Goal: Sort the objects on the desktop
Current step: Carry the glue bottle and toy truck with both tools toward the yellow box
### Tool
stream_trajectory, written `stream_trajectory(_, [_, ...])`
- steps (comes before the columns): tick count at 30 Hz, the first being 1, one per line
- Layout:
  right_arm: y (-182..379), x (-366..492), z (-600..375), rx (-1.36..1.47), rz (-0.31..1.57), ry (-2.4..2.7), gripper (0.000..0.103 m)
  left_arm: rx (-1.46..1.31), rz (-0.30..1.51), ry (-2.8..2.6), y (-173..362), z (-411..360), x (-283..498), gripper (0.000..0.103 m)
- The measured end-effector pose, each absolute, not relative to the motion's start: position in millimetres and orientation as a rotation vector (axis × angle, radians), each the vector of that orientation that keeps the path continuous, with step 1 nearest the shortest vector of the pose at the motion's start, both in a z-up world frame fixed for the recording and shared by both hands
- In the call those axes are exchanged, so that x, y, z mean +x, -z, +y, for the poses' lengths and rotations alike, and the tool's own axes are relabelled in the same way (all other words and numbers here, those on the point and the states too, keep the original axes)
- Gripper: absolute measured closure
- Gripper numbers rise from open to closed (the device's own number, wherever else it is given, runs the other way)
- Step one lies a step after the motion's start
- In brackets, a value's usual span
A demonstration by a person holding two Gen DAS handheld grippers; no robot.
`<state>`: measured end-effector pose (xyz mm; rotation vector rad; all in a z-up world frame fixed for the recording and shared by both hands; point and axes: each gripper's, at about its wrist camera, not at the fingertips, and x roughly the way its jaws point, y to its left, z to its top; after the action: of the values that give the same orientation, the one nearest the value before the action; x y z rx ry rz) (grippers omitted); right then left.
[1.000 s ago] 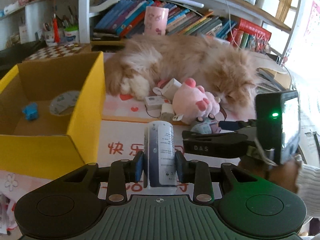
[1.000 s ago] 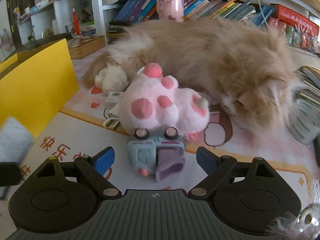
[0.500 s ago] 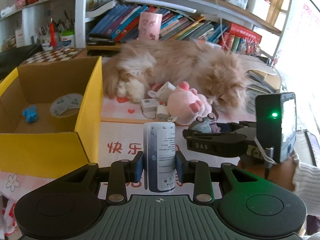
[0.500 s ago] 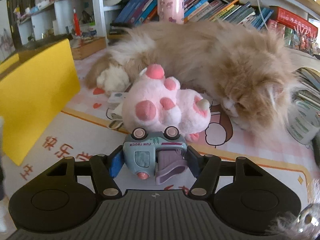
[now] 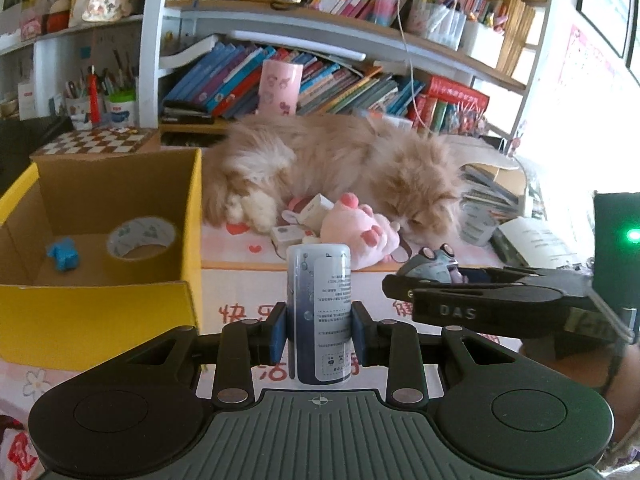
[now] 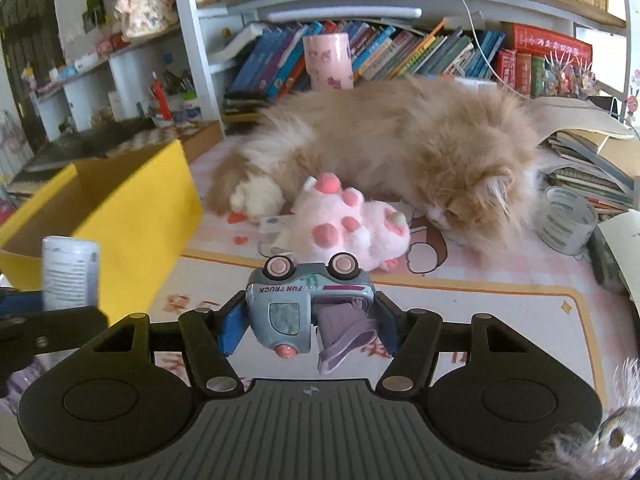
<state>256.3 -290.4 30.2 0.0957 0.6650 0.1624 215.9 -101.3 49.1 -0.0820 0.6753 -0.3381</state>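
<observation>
Bookshelves back a cluttered worktop (image 6: 520, 320). Left tongs (image 5: 319, 330) clamp a bottle (image 5: 319, 312), right tongs (image 6: 308, 322) a toy truck (image 6: 304, 304); carry both level, probably to the yellow box (image 5: 96, 312), clear of the cat (image 6: 400, 148).

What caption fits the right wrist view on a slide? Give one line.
Right gripper clamps an upside-down toy truck before a pink plush and sleeping cat.

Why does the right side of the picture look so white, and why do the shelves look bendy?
Left wrist view: bright daylight from the window side washes out the right edge, and the fisheye lens curves the bookshelf. Right wrist view: the lighting is more even and the toy truck is sharp, but the bottle and yellow box at the left look smeared.
</observation>
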Motion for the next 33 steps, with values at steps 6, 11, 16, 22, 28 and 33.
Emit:
stream_trajectory(6, [-42.7,228.1,-264.1,0.103,0.629,-0.165,0.042,-0.092,0.675,0.355,-48.6,-76.6,202.6,0.072])
stream_trajectory(11, [-45.7,207.1,-235.9,0.048,0.619,-0.179,0.042,-0.105,0.68,0.365,-45.1,-53.0,190.2,0.072])
stream_trajectory(16, [-47.4,189.4,-209.6,0.017,0.617,-0.178,0.042,-0.131,0.677,0.355,-43.2,-24.5,176.6,0.072])
stream_trajectory(22, [-47.5,170.2,-177.7,-0.016,0.619,-0.182,0.042,-0.161,0.675,0.333,-40.6,12.8,159.9,0.072])
stream_trajectory(28, [-44.8,152.8,-144.3,-0.036,0.634,-0.207,0.042,-0.168,0.689,0.336,-37.5,42.0,142.6,0.072])
stream_trajectory(33, [-40.5,138.6,-116.3,-0.042,0.649,-0.231,0.042,-0.167,0.714,0.336,-33.2,62.1,129.4,0.072])
